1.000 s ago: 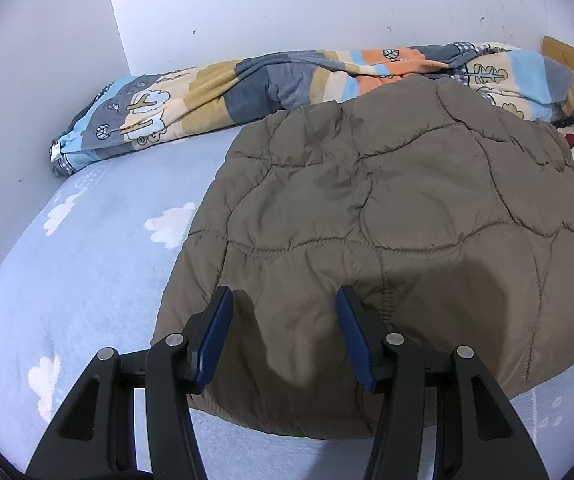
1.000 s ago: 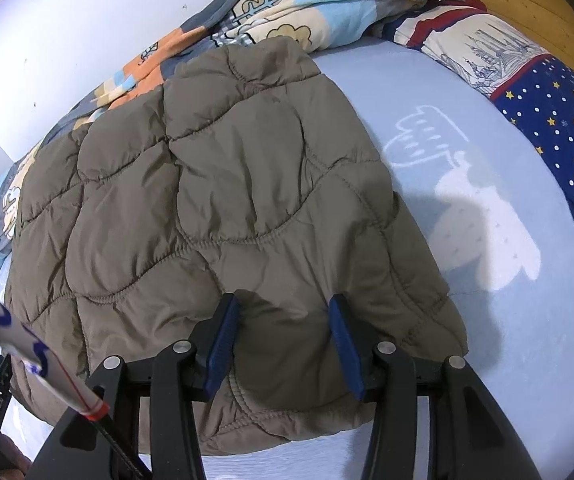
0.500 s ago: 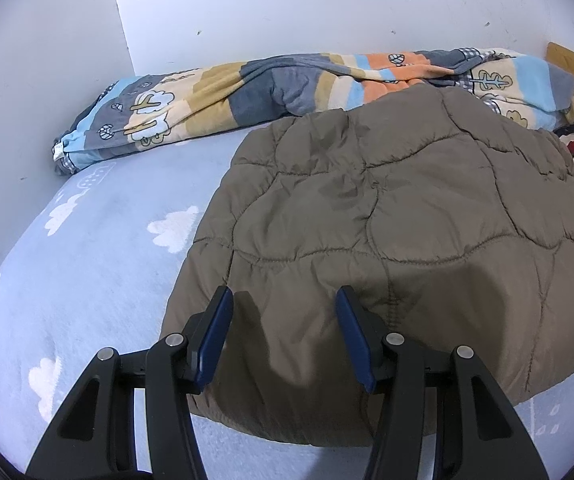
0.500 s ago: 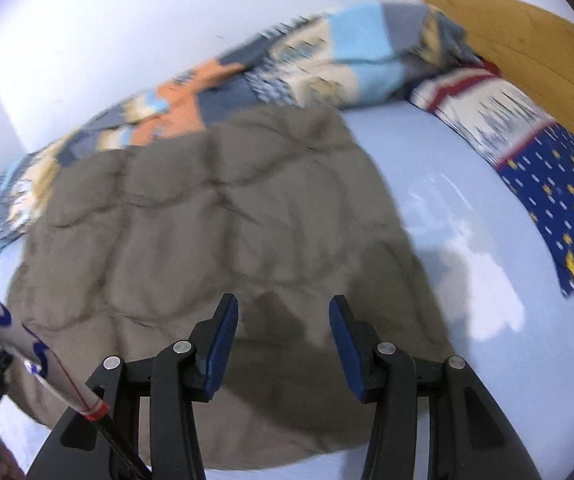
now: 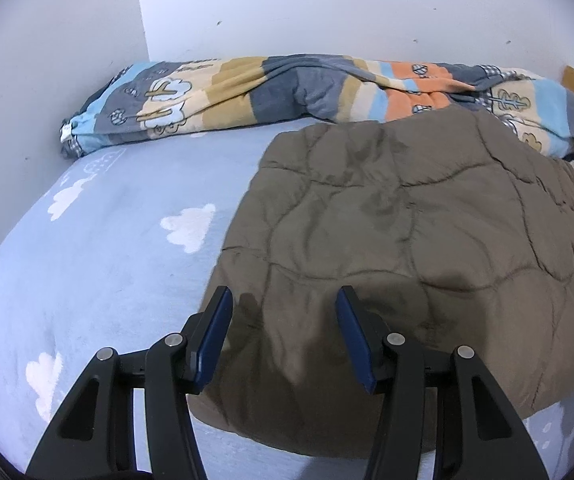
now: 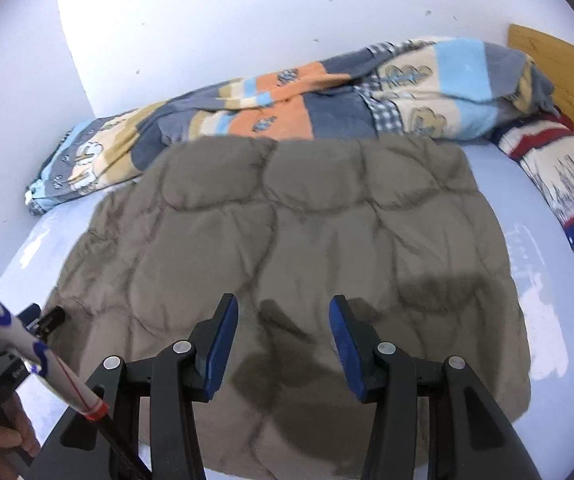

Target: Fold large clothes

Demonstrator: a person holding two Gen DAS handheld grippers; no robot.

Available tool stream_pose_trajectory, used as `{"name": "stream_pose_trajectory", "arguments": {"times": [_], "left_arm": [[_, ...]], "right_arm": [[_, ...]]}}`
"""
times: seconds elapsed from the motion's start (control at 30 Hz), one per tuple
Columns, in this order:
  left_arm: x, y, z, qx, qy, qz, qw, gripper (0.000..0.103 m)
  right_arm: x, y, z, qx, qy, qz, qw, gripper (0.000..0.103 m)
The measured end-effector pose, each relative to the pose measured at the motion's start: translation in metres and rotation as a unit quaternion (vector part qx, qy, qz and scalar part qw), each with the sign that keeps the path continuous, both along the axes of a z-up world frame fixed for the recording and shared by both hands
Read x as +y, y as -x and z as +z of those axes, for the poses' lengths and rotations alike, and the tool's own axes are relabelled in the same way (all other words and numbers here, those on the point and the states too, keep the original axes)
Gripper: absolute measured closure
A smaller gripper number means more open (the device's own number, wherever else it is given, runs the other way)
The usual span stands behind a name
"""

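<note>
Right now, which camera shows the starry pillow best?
The right wrist view: the starry pillow lies along its right side, stars and red stripes plain, beside the brown quilted jacket. The left wrist view catches only a striped sliver at its right edge.

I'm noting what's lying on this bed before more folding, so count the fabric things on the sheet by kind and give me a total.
Quilted brown jacket: 1
Patchwork blanket bunched along the wall: 1
Pillow with stars and a skyline print: 1
Total: 3
Both sets of tongs, left and right, are open above the jacket, holding nothing.
</note>
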State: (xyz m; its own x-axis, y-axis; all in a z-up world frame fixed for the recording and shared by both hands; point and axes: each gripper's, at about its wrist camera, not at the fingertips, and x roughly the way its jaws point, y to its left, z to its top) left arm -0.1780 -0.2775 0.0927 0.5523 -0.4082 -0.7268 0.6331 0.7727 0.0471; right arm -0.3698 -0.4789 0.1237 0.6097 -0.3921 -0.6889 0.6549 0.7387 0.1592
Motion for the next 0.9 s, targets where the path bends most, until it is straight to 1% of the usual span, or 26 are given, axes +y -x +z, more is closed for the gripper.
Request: {"name": "stream_pose_trajectory", "arguments": {"times": [0.1, 0.17, 0.23, 0.3, 0.33, 0.47, 0.5, 0.57, 0.63, 0.7, 0.77, 0.8, 0.83, 0.9], "left_arm": [[0.002, -0.007, -0.004, 0.018, 0.004, 0.005, 0.9998, 0.050], [0.001, -0.007, -0.004, 0.019, 0.004, 0.006, 0.9998, 0.050], [0.000, -0.006, -0.004, 0.017, 0.002, 0.002, 0.9999, 0.050], [0.000, -0.005, -0.004, 0.017, 0.002, 0.000, 0.9999, 0.050], [0.000, -0.005, -0.005, 0.019, 0.002, -0.001, 0.9998, 0.050], [-0.001, -0.008, -0.008, 0.021, -0.001, -0.003, 0.9998, 0.049], [-0.002, -0.008, -0.008, 0.022, -0.002, -0.003, 0.9998, 0.049], [-0.002, -0.008, -0.009, 0.021, -0.002, -0.003, 0.9998, 0.049], [-0.003, -0.007, -0.008, 0.019, -0.001, -0.005, 0.9998, 0.049], [-0.002, -0.008, -0.006, 0.021, 0.001, -0.003, 0.9998, 0.049], [0.000, -0.008, 0.000, 0.024, 0.015, -0.004, 0.9996, 0.049], [0.000, -0.008, 0.003, 0.025, 0.020, -0.005, 0.9995, 0.049], [0.000, -0.006, 0.008, 0.025, 0.027, -0.010, 0.9993, 0.049], [-0.001, -0.002, 0.016, 0.027, 0.038, -0.026, 0.9986, 0.049]], "right_arm": [[-0.004, -0.029, 0.015, -0.008, -0.001, 0.023, 1.000, 0.052], [-0.007, -0.048, 0.021, -0.006, 0.007, 0.031, 0.999, 0.052], [-0.013, -0.073, 0.025, 0.004, 0.017, 0.044, 0.999, 0.052], [-0.018, -0.099, 0.025, 0.014, 0.013, 0.054, 0.998, 0.052], [-0.022, -0.109, 0.022, 0.016, 0.006, 0.059, 0.998, 0.052], [-0.033, -0.144, 0.000, 0.066, 0.006, 0.055, 0.996, 0.052], [-0.038, -0.154, -0.012, 0.090, -0.006, 0.058, 0.994, 0.052], [-0.046, -0.164, -0.031, 0.119, -0.030, 0.061, 0.991, 0.052], [-0.055, -0.167, -0.042, 0.130, -0.046, 0.061, 0.988, 0.051], [-0.061, -0.166, -0.042, 0.130, -0.065, 0.060, 0.988, 0.051], [-0.060, -0.159, -0.028, 0.118, -0.063, 0.068, 0.989, 0.051], [-0.058, -0.151, -0.018, 0.104, -0.060, 0.078, 0.990, 0.051], [-0.057, -0.139, -0.007, 0.089, -0.053, 0.083, 0.991, 0.051], [-0.061, -0.113, 0.009, 0.080, -0.035, 0.079, 0.993, 0.050]]}}
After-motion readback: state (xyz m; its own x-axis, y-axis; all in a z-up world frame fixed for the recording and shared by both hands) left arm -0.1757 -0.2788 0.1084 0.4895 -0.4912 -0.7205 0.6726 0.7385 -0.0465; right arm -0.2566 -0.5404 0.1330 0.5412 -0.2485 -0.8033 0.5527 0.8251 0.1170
